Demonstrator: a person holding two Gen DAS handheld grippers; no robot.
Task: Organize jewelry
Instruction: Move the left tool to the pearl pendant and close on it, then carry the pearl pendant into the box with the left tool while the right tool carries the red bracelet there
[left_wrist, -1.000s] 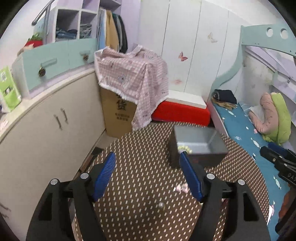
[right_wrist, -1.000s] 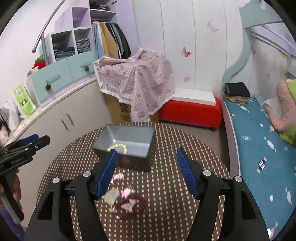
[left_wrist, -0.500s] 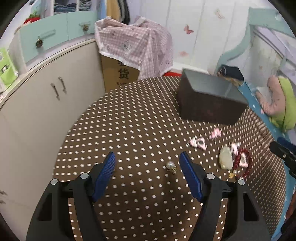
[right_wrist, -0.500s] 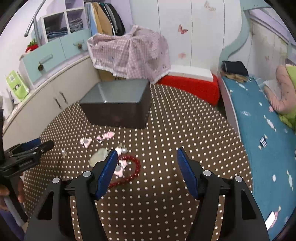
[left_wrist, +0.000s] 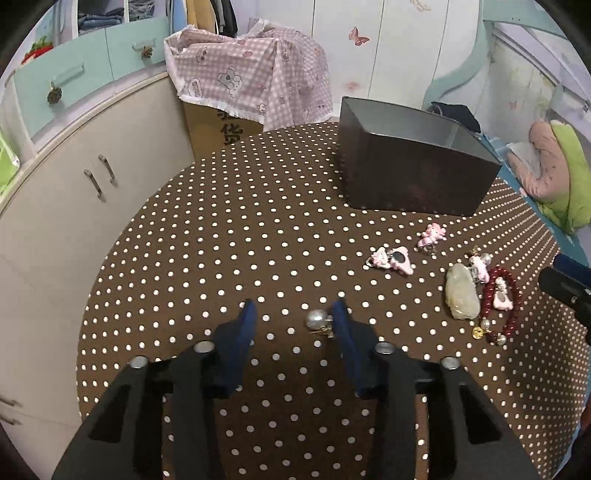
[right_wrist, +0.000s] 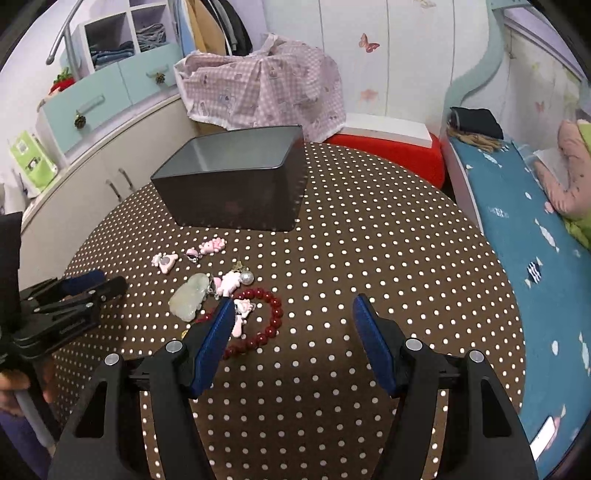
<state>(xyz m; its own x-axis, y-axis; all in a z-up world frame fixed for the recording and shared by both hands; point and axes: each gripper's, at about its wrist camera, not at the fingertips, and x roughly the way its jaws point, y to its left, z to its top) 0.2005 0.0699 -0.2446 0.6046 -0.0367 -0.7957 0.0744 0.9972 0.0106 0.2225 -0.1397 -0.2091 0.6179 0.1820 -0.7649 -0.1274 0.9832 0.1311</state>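
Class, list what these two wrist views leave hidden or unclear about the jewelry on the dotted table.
- Inside of the dark rectangular box: both views sit too low; its walls hide the floor.
- Red bead bracelet: right view, the right gripper covers part of the loop.
- Pearl earring with gold clasp: left view, the left gripper hides its clasp end.
- Small pink charms: too small to identify.

Brown polka-dot table (left_wrist: 221, 240), dark box (left_wrist: 413, 177), scattered jewelry (left_wrist: 461, 291)

Pearl earring (left_wrist: 317, 320) apart from jewelry cluster (left_wrist: 476, 291); dark box (left_wrist: 410, 177) upright
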